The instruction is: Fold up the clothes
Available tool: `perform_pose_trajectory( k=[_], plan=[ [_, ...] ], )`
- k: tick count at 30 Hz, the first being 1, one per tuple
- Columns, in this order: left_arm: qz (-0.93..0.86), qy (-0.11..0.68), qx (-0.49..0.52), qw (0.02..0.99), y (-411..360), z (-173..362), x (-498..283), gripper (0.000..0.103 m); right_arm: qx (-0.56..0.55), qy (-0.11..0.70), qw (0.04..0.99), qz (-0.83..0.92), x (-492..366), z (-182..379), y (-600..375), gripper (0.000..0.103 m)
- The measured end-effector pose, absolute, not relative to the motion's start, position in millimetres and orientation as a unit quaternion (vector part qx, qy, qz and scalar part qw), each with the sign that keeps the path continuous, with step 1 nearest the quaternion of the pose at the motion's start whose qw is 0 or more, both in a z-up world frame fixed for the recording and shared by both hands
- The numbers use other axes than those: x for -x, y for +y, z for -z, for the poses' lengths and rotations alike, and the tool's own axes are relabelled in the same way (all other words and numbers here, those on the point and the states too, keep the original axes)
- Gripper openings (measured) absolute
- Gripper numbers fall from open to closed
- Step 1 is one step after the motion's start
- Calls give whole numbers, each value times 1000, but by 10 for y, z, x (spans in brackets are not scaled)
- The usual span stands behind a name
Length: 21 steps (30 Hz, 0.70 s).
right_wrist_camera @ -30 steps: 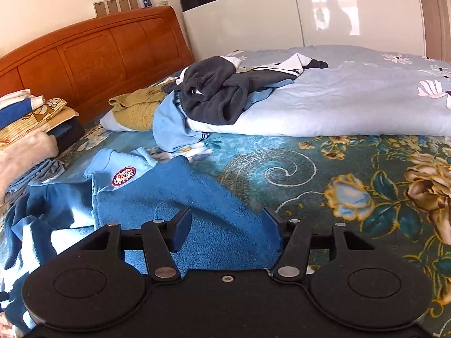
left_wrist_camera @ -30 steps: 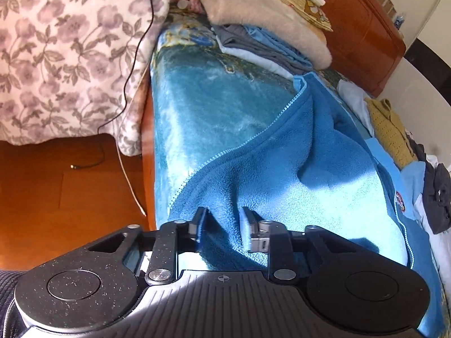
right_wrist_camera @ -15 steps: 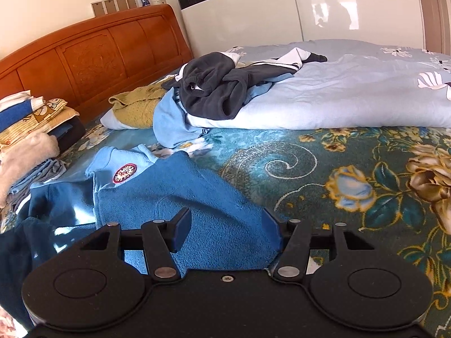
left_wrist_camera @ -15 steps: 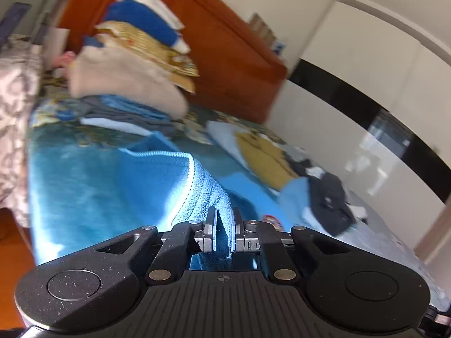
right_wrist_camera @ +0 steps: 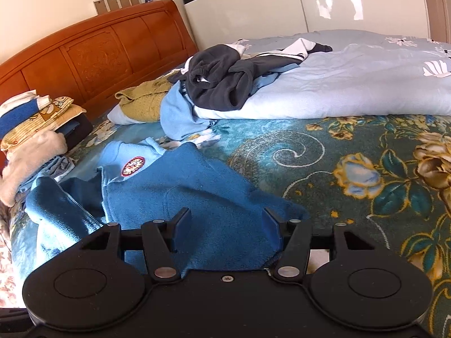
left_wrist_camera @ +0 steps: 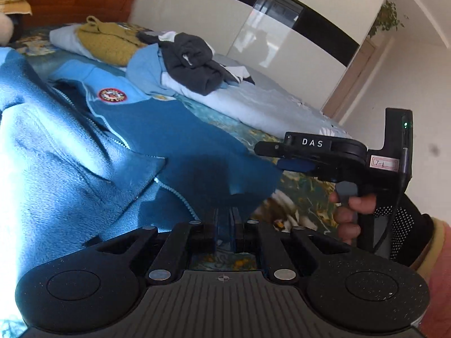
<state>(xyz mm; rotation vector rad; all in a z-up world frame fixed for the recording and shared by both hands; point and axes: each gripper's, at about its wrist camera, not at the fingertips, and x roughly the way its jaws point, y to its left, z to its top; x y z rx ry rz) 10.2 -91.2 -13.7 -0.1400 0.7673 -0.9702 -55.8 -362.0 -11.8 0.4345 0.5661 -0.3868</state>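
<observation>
- A wooden headboard (right_wrist_camera: 93, 53) stands at the far left, with a stack of folded linens (right_wrist_camera: 33, 121) in front of it on the bed.
- The blue fleece jacket (right_wrist_camera: 183, 191) lies spread on the bed's teal floral blanket (right_wrist_camera: 366, 169), zipper open, its round red badge (right_wrist_camera: 133, 165) facing up.
- The left tool (left_wrist_camera: 224, 222) has its fingers pressed together, pinching a fold of the jacket's edge and lifting it over the rest.
- Behind the jacket, a mustard knit (right_wrist_camera: 143, 101), a pale blue garment (right_wrist_camera: 174, 115) and a dark hoodie (right_wrist_camera: 220, 81) sit heaped against a light blue quilt (right_wrist_camera: 352, 84).
- The right tool (right_wrist_camera: 225, 222) is spread wide, low over the jacket's hem, nothing between its fingers; a gloved hand (left_wrist_camera: 366, 214) holds its handle.
- Glossy white wardrobe doors (right_wrist_camera: 282, 8) with a black band fill the right wall.
</observation>
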Motion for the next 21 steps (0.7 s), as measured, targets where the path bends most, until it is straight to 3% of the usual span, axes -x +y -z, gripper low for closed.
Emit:
perform_pose_trajectory(
  k=[4,6,7,9,11,14,21],
  plan=[
    [395,320,103,855,-526,-12,-198,11,-209,278,930,119,204,34,-3418,60],
    [340,315,108,879,-346,-16,-292,25,-206,280,935,77,-42,-23,-3286,61],
    [313,316,105,889,-268,-1,-333,26,-204,280,936,56,-165,-52,-3220,61],
    [289,332,110,891,-177,72,-395,28,-199,282,938,14,-411,-109,-3088,62],
    [269,351,117,889,-98,154,-456,41,-195,282,939,-29,-657,-167,-2956,67],
    [260,370,119,884,-29,252,-495,44,-177,298,932,-102,-1126,-244,-2675,68],
    [293,386,85,871,-35,368,-448,64,-81,330,925,-171,-2207,-325,-1999,70]
  ],
)
